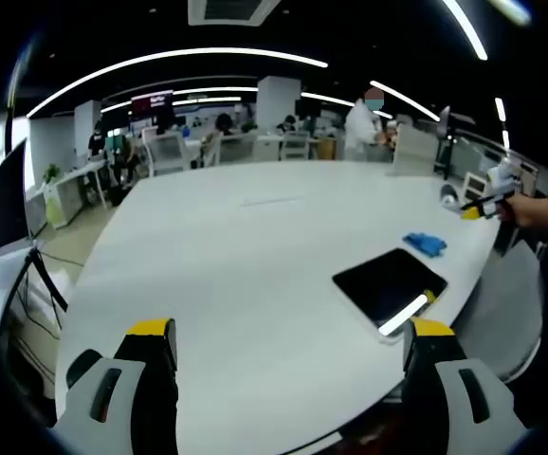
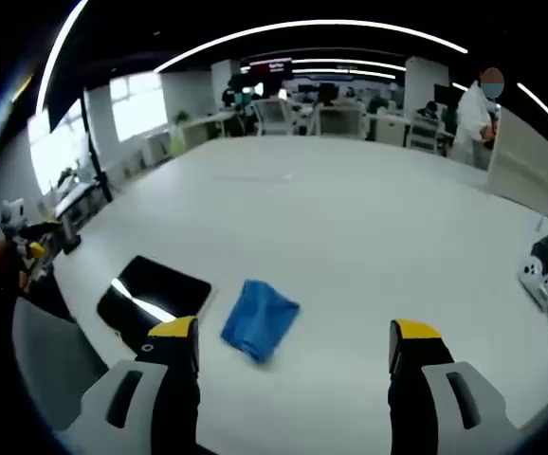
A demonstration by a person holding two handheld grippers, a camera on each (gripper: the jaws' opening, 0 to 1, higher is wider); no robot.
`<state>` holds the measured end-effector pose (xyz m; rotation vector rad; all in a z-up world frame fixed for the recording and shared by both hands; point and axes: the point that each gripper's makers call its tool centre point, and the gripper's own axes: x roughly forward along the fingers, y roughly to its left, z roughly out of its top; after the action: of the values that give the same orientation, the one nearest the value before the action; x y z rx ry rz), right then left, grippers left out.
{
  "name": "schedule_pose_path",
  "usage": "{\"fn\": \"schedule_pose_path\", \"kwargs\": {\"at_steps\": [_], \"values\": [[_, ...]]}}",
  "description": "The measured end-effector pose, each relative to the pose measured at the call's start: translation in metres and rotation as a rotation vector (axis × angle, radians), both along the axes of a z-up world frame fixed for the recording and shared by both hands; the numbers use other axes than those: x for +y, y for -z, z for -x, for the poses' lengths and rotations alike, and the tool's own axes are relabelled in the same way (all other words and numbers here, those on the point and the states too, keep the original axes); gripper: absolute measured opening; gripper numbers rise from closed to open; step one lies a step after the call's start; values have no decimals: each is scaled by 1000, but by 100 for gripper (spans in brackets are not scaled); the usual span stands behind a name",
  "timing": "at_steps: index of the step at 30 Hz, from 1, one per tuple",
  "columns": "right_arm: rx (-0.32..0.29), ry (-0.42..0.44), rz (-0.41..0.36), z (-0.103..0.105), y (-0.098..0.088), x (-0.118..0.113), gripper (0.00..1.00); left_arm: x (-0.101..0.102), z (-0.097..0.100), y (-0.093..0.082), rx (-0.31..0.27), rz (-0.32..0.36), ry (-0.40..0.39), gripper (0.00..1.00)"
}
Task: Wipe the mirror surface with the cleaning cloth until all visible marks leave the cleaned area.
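Observation:
The mirror (image 1: 388, 284) is a dark rectangular slab lying flat near the white table's (image 1: 255, 256) right edge, with a bright light streak reflected on it. A crumpled blue cleaning cloth (image 1: 426, 244) lies just beyond it on the table. My left gripper (image 1: 291, 332) stands open over the near table, apart from both. In the right gripper view the cloth (image 2: 260, 318) lies beside the mirror (image 2: 151, 294), just ahead of my open right gripper (image 2: 295, 332), closer to its left finger. The right gripper (image 1: 487, 201) also appears far right, held in a hand.
A small white and black device (image 2: 539, 270) sits near the table's edge. A grey chair (image 2: 51, 365) stands by the mirror's side of the table. Desks, chairs and people fill the office behind, among them a person in white (image 1: 361, 128).

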<state>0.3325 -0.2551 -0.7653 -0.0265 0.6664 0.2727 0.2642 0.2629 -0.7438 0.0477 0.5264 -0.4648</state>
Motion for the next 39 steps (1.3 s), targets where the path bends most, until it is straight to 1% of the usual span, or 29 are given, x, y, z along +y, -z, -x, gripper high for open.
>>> {"fn": "schedule_pose_path", "kwargs": {"at_steps": [1, 4, 5, 7, 10, 11, 13, 16, 19, 23, 25, 27, 29, 30, 31, 32, 35, 38, 39], "values": [[-11, 22, -32, -9, 0, 6, 82, 0, 0, 0, 1, -2, 0, 99], [4, 20, -4, -20, 11, 14, 80, 2, 1, 0, 1, -1, -2, 99], [12, 10, 8, -24, 18, 19, 78, 3, 1, 0, 2, -2, -3, 99], [37, -1, 1, -27, 30, 31, 74, 4, 1, 1, 5, -2, -4, 99], [53, -14, 8, -32, 45, 41, 62, 7, 2, 2, 9, -4, -5, 99], [59, -20, 11, -34, 49, 44, 55, 7, 2, 2, 11, -4, -5, 99], [66, -37, 13, -36, 57, 51, 46, 7, 3, 3, 15, -6, -4, 99], [96, -40, 11, -38, 72, 56, 38, 9, 4, 5, 24, -11, -2, 99], [134, -29, 23, -39, 86, 53, 28, 11, 4, 5, 29, -12, -2, 99], [159, -7, 28, -38, 95, 53, 19, 14, 3, 6, 35, -13, -4, 99], [157, -14, 43, -40, 99, 53, 11, 13, 3, 7, 37, -15, -1, 99], [170, -18, 42, -40, 103, 57, 9, 12, 2, 8, 40, -12, 1, 99], [195, -29, 73, -37, 112, 58, 7, 11, 2, 9, 42, -11, 3, 99], [147, -15, 83, -43, 109, 58, 6, 10, 2, 9, 43, -8, 5, 99], [188, -21, 86, -36, 111, 57, 4, 9, 3, 10, 45, -7, 7, 99], [183, -8, 85, -40, 112, 55, 3, 7, 3, 11, 47, -7, 11, 99], [191, 13, 70, -40, 112, 53, 1, 6, 4, 13, 50, -3, 12, 99], [213, 30, 53, -38, 110, 54, 1, 3, 4, 14, 50, -1, 17, 99], [239, 61, 4, -36, 110, 58, 1, 2, 4, 14, 50, 0, 20, 99]]}}
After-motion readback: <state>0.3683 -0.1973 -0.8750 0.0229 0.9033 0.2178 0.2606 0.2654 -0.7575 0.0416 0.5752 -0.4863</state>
